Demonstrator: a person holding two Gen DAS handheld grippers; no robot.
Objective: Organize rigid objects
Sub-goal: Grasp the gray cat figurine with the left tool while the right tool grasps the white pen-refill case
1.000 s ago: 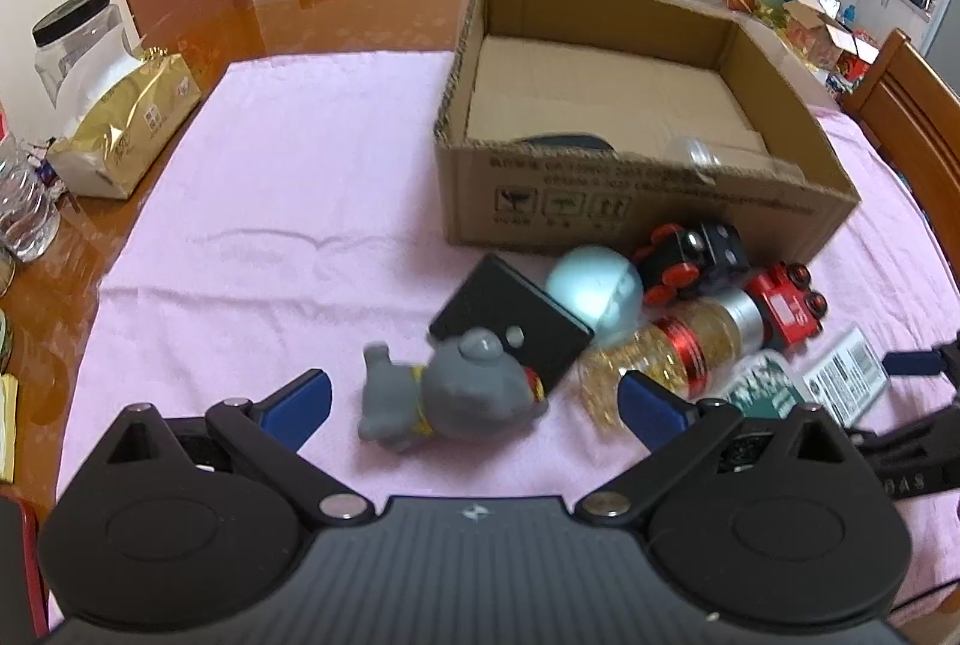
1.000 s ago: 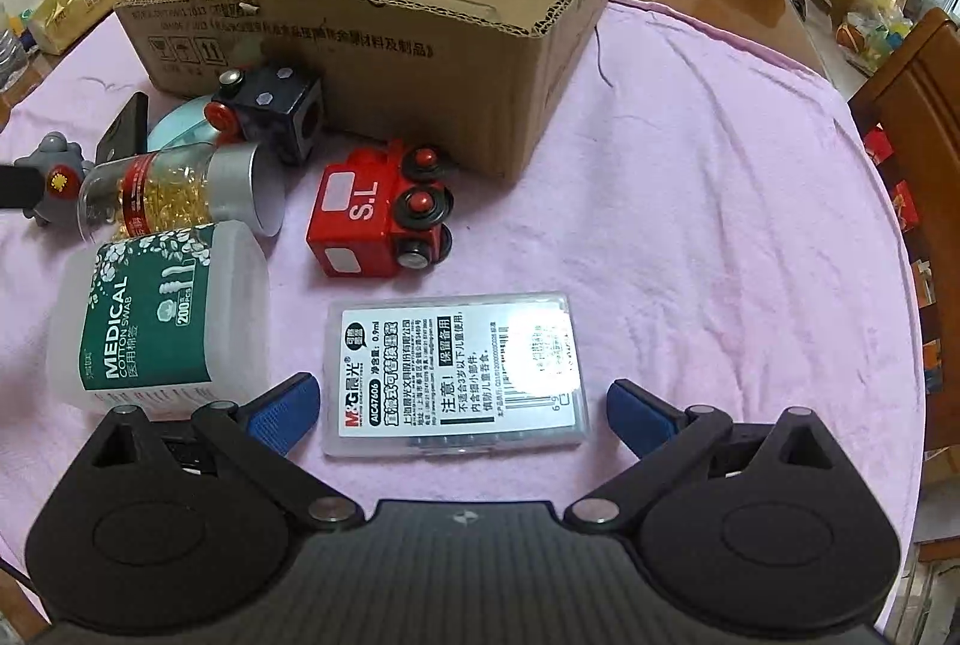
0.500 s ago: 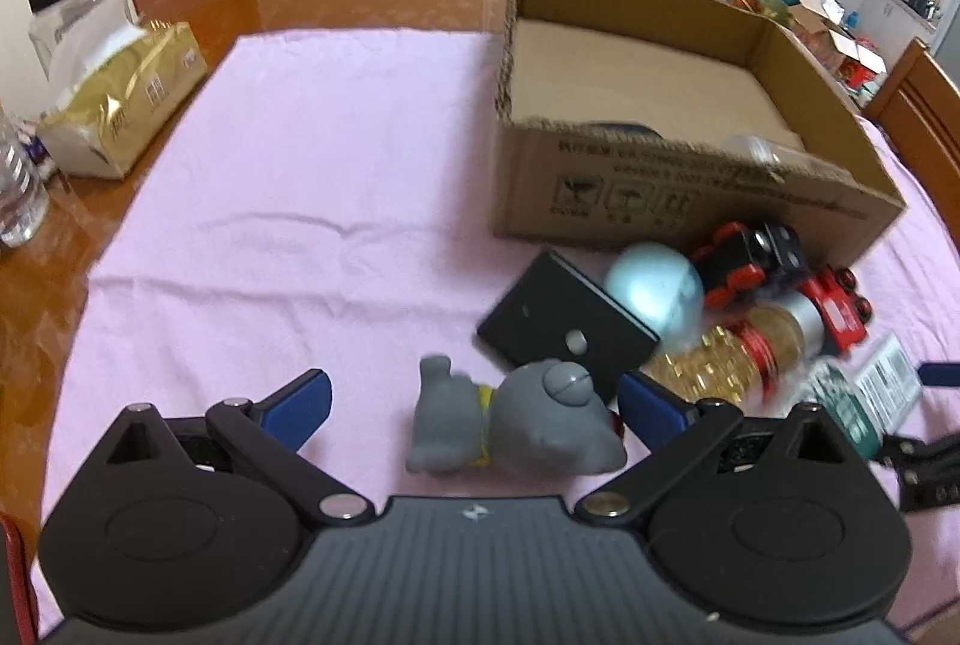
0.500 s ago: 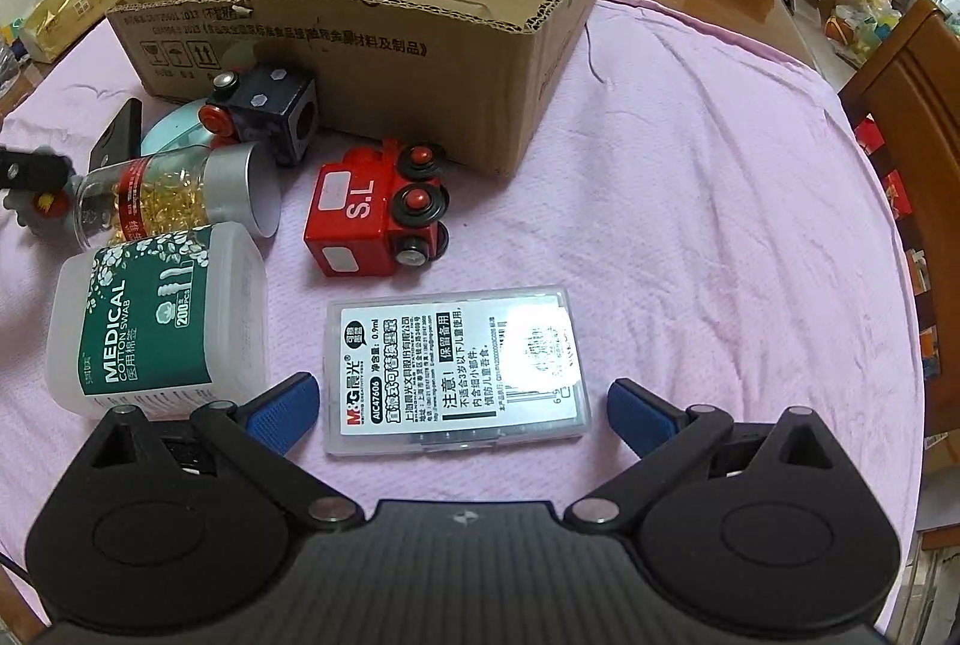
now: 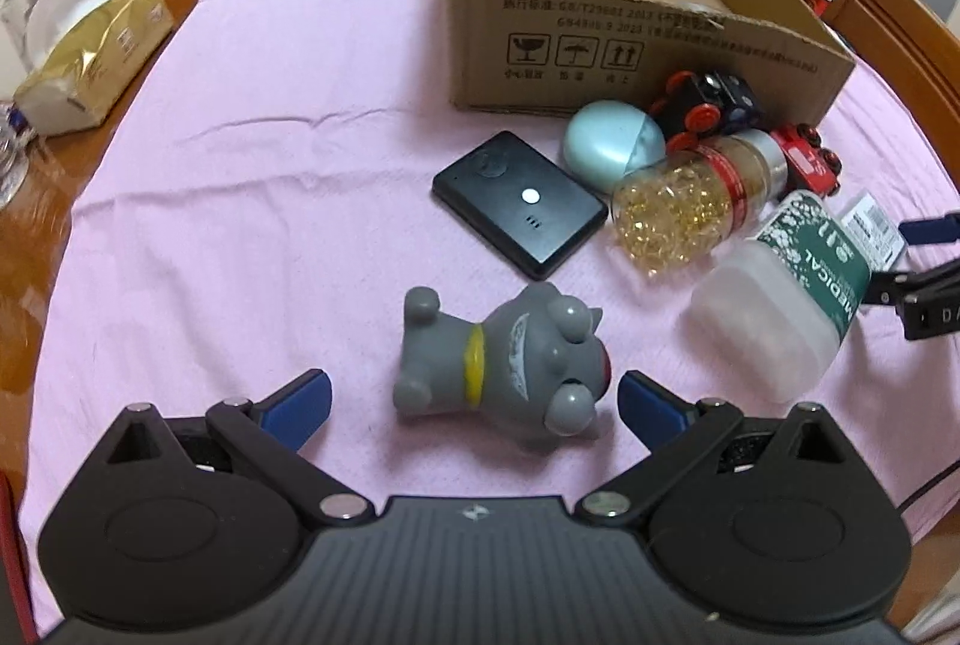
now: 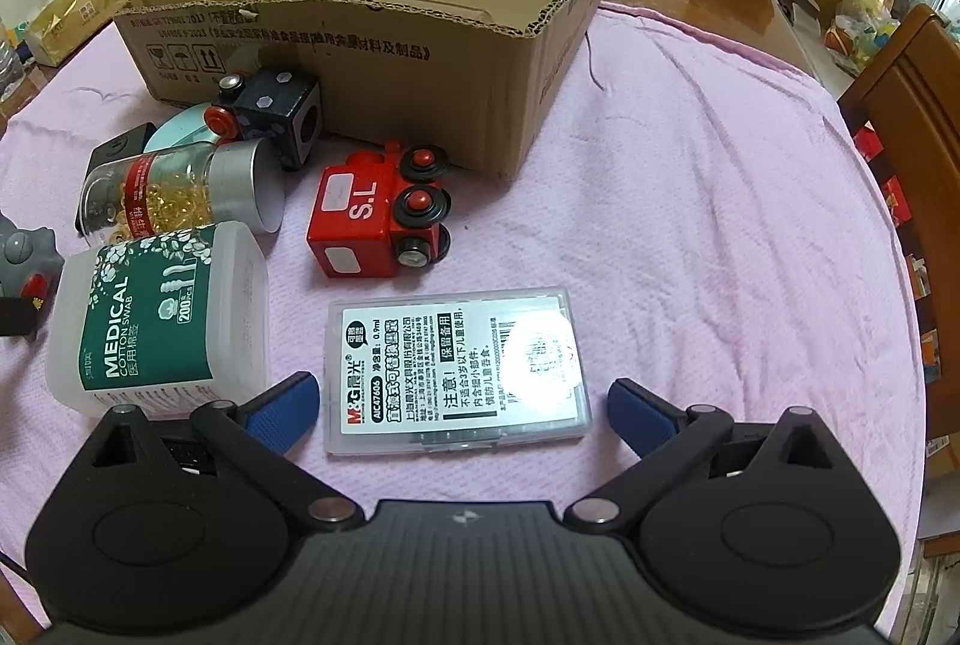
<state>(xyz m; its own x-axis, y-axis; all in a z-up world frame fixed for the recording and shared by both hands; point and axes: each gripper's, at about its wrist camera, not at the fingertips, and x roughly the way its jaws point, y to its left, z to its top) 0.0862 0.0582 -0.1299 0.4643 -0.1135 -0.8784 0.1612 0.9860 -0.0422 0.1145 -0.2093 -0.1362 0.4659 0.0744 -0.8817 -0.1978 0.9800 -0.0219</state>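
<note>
A grey rubbery dog figure [image 5: 501, 354] with a yellow collar lay on its side on the pink cloth [image 5: 270, 177], between the spread blue-tipped fingers of the left gripper [image 5: 474, 399], which touched nothing. The right gripper [image 6: 459, 408] was likewise spread wide, its fingers flanking a flat clear plastic case [image 6: 456, 372] with a printed white label.

Behind them stood an open cardboard box [image 6: 384, 39] with corrugated, torn edges; its brown floor looked mostly bare, though the near wall hid part of it. A clear bottle [image 5: 690, 201] lying on its side held golden capsules and had a silver cap. A translucent cotton swab tub [image 6: 162, 315] with a green label lay beside it; what was inside could not be made out.

Close around these sat a black rectangular device [image 5: 519, 204], a smooth pale blue egg-shaped thing [image 5: 612, 144], a black toy train car [image 6: 276, 117] against the box wall, and a red toy engine [image 6: 378, 210] marked S.L. A gold tissue pack [image 5: 90, 57] rested on the wooden table [image 5: 24, 249] off the cloth.
</note>
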